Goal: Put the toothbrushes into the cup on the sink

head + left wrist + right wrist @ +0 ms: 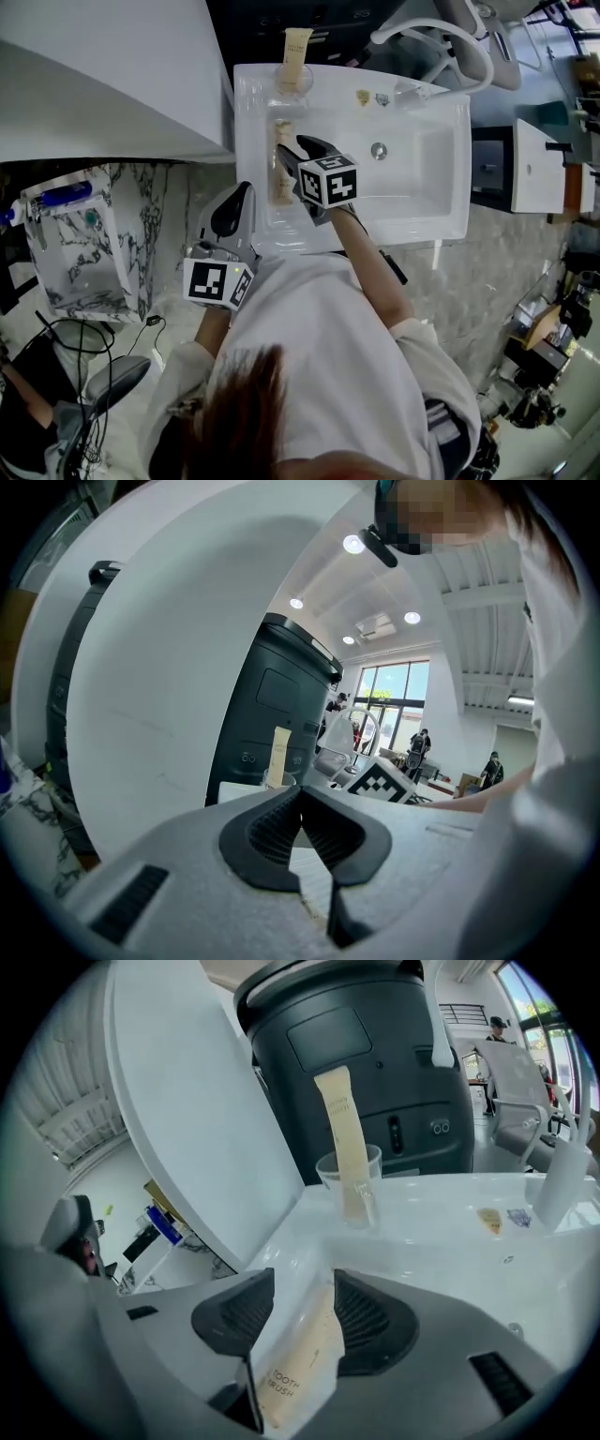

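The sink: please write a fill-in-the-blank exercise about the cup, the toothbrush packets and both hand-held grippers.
1. The cup on the sink holds ____ toothbrush packet.
2. The right hand-held gripper has its jaws ____ around a second packet, which lies on the sink.
3. The left hand-held gripper is ____, with nothing between its jaws.

Missing words: one; open; shut.

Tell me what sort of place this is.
Probably a mock bathroom corner set up inside a large workshop or lab hall: a white sink with a cup on its ledge, yet tall hall windows and distant people behind it.
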The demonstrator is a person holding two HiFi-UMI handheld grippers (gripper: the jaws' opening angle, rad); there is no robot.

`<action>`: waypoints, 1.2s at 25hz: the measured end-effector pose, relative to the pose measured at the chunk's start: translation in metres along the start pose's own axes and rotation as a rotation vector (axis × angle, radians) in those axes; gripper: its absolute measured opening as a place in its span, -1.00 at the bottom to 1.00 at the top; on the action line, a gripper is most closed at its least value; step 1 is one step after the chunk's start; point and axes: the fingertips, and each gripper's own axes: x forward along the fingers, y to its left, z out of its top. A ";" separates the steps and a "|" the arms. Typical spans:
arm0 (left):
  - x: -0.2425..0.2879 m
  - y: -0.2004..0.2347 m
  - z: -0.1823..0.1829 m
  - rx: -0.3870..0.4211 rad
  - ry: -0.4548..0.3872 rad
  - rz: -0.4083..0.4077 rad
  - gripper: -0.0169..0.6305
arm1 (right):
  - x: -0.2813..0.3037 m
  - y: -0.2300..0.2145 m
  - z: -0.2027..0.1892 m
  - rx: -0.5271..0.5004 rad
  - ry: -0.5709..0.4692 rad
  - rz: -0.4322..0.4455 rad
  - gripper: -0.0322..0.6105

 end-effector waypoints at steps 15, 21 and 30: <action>0.000 0.007 -0.006 -0.036 0.016 0.015 -0.90 | 0.057 -0.035 -0.058 0.154 0.211 -0.080 -0.36; 0.000 0.006 -0.007 -0.032 0.018 0.016 -0.90 | 0.057 -0.033 -0.060 0.156 0.223 -0.068 -0.62; -0.006 0.001 -0.004 -0.017 0.004 0.021 -0.90 | 0.042 -0.014 -0.026 0.109 0.084 0.001 -0.79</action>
